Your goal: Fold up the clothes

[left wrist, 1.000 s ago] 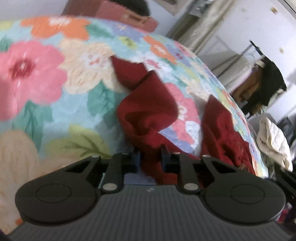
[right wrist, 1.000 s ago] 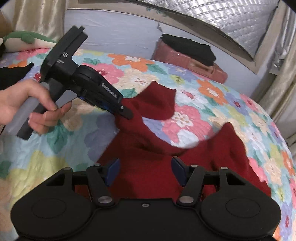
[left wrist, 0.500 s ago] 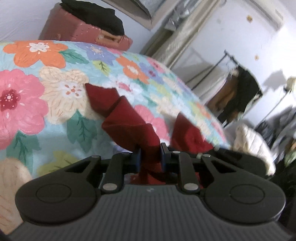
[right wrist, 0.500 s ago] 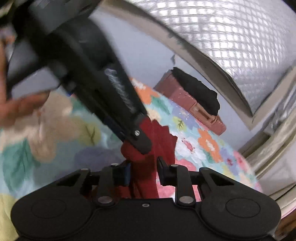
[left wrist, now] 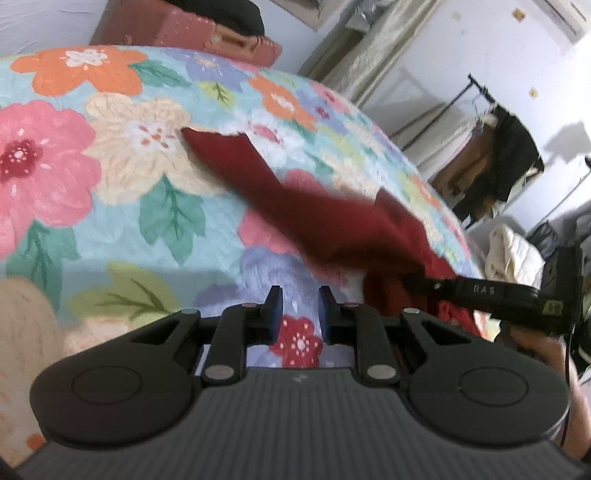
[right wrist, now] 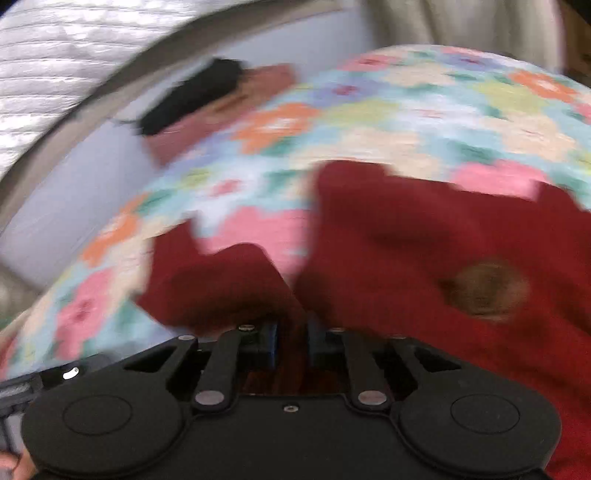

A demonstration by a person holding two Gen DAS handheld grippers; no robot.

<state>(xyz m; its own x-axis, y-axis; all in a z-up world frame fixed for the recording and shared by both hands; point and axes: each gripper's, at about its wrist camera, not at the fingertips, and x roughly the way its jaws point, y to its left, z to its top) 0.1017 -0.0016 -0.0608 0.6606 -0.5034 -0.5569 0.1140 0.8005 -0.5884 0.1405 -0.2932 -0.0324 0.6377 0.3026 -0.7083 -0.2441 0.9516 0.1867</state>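
- Left gripper (left wrist: 300, 314), black with blue-padded fingertips: jaws parted, nothing between them; only the floral quilted bedspread (left wrist: 110, 206) shows through the gap. Released.
- Dark red knit garment (left wrist: 325, 229) lies rumpled across the bedspread, ahead and to the right of the left gripper. One end reaches up-left to a cream flower in the print; the bulk bunches toward the right side of the bed.
- Seen from the left wrist, the right gripper (left wrist: 410, 280) comes in from the right edge as a black arm, its tip buried in the red fabric. A hand (left wrist: 535, 343) shows behind it, partly hidden.
- Right wrist view is heavily motion-blurred. Right gripper (right wrist: 291, 341): blue pads drawn close together with red fabric pinched between them. Clenched on the garment.
- From that view the garment (right wrist: 424, 258) fills the lower right, with a second fold heaped at lower centre-left. A round brownish patch (right wrist: 484, 290) sits on the cloth; cannot tell what it is.
- Beyond the bed: a reddish-brown suitcase (left wrist: 207, 31) against the wall with a black item (left wrist: 236, 16) on top.
- Far right of the left wrist view: a clothes rack with dark hanging garments (left wrist: 506, 155), and a cream padded bundle (left wrist: 513, 254) lower down.
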